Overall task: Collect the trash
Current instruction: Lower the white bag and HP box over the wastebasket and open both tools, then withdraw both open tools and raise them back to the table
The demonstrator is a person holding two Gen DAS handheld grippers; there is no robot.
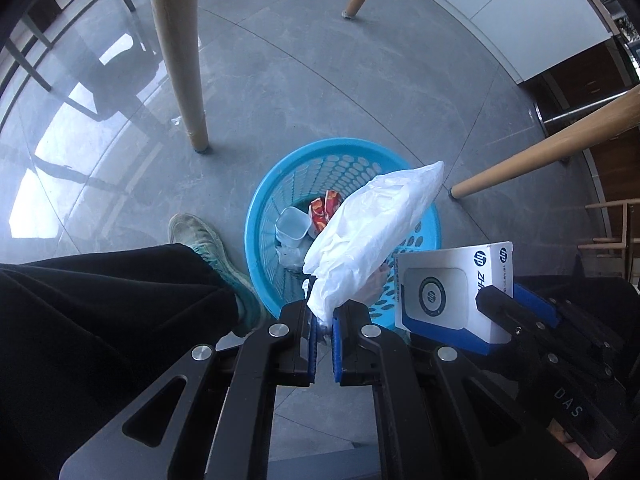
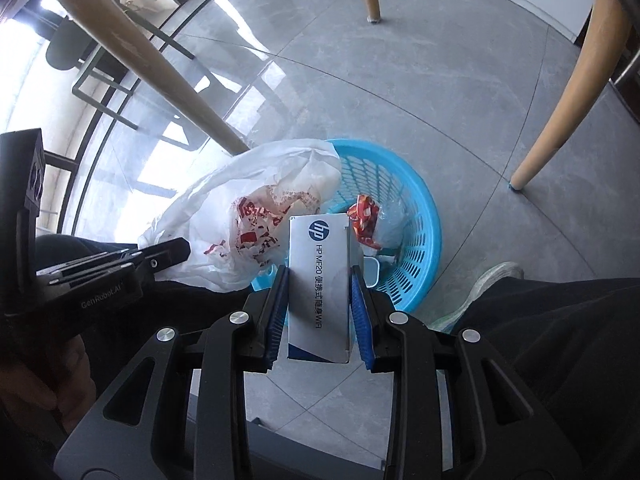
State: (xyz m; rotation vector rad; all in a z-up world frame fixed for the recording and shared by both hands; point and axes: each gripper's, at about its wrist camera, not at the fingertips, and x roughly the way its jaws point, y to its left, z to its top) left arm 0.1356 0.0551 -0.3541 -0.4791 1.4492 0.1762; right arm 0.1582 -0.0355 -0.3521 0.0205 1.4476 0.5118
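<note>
The left tongs [image 1: 324,320] are closed on the lower end of a white plastic bag [image 1: 376,224], which hangs above the blue basket [image 1: 256,224] on the grey floor [image 1: 320,80]. The right tongs [image 2: 320,280] grip a white HP box [image 2: 320,280] between both pads, just over the basket's near rim. In the basket lie a red wrapper [image 1: 325,210] and a clear cup [image 1: 292,228].

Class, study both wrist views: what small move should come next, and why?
Probably open the left gripper. It pinches the white plastic bag directly above the blue basket, which already holds trash, so the bag should drop in. The right gripper can release its HP box afterwards.
</note>
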